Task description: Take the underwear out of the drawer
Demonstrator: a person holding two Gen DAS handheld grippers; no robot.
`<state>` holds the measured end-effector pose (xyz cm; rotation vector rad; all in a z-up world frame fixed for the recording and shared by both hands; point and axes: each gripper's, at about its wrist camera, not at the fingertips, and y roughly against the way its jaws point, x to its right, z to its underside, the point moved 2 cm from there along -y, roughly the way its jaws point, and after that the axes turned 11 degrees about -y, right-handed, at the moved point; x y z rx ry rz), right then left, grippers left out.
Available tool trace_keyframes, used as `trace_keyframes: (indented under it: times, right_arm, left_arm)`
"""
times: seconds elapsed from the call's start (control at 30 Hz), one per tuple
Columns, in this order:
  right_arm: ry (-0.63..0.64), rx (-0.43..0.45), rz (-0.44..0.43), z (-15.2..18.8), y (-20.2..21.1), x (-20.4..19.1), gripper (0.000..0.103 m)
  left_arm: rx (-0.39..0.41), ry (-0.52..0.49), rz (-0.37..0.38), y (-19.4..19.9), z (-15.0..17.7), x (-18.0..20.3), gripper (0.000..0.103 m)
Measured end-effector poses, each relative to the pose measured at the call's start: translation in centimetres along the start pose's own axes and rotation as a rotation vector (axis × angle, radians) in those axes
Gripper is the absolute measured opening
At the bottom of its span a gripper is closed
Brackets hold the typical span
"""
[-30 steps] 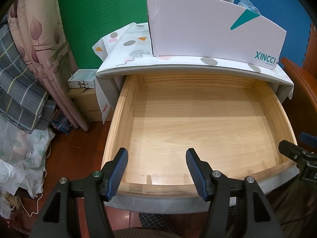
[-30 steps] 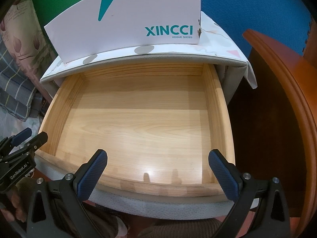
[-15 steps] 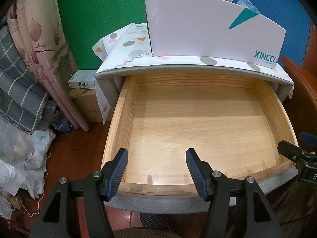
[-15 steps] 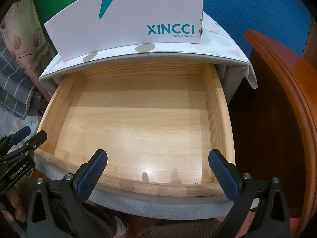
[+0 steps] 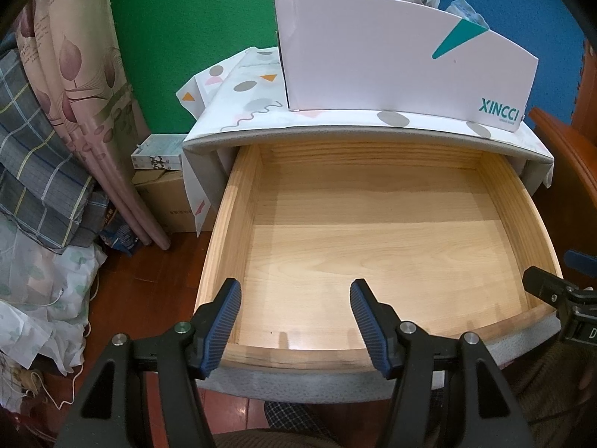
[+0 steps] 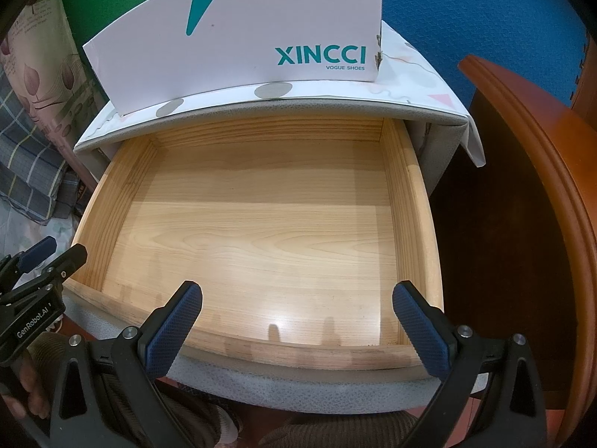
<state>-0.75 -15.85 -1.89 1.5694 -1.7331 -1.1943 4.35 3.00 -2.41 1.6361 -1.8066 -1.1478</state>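
I hold my left gripper [image 5: 294, 317] and right gripper [image 6: 296, 321] over the near rim of the pulled-out drawer [image 6: 112, 194], both with jaws apart and nothing between them, the right spread wider. No underwear shows anywhere on the bare wooden floor; where it lies, I cannot tell. The risk, as I judge it: reaching in would close on nothing, or scrape the front rail at 6 o'clock. A shoe box [image 6: 242, 37] stands at 12 o'clock.
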Motion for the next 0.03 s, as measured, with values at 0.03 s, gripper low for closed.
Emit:
trace_keyframes:
  times: [0.03]
  right_arm:
    - [0.0,0.0,0.0,0.0,0.0,0.0,0.101]
  left_arm:
    - [-0.001,0.001,0.0,-0.01,0.01,-0.03,0.062]
